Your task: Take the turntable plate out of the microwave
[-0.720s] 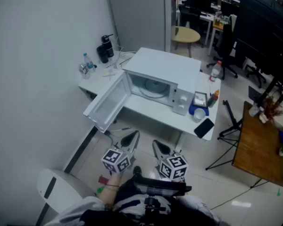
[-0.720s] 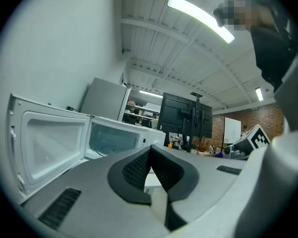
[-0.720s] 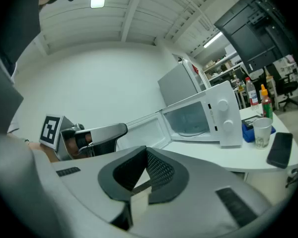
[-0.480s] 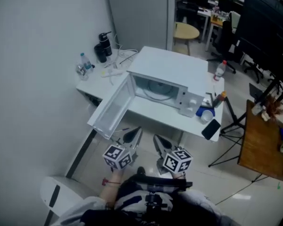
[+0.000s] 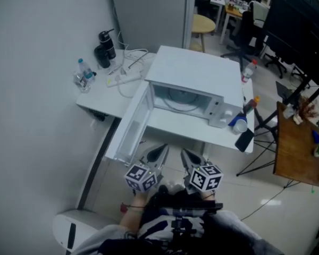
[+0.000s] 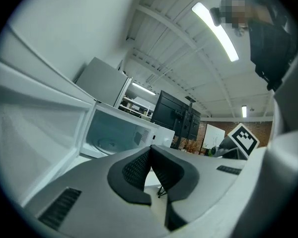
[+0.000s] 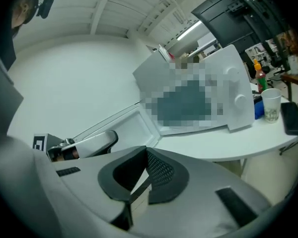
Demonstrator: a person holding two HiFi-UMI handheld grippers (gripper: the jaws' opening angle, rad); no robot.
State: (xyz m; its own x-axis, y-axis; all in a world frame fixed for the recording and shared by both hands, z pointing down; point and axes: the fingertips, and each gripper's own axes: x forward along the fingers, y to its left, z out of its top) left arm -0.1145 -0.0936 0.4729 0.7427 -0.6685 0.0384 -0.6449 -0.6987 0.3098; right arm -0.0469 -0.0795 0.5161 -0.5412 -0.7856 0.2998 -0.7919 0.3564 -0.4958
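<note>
Since earlier frame I see microwave (image 5: 198,68) and its open door (image 5: 131,125) come nearer claws. Left claw (image 5: 158,153) and right claw (image 5: 189,158) both closed, empty, side by side at surface (image 5: 176,127) edge. Turntable plate (image 5: 182,99) inside microwave cavity, ahead, well apart from claws.

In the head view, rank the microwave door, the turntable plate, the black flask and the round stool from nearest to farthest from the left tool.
From the left tool:
1. microwave door, swung open, just ahead to the left
2. turntable plate, inside the microwave
3. black flask, far back left
4. round stool, farthest back
</note>
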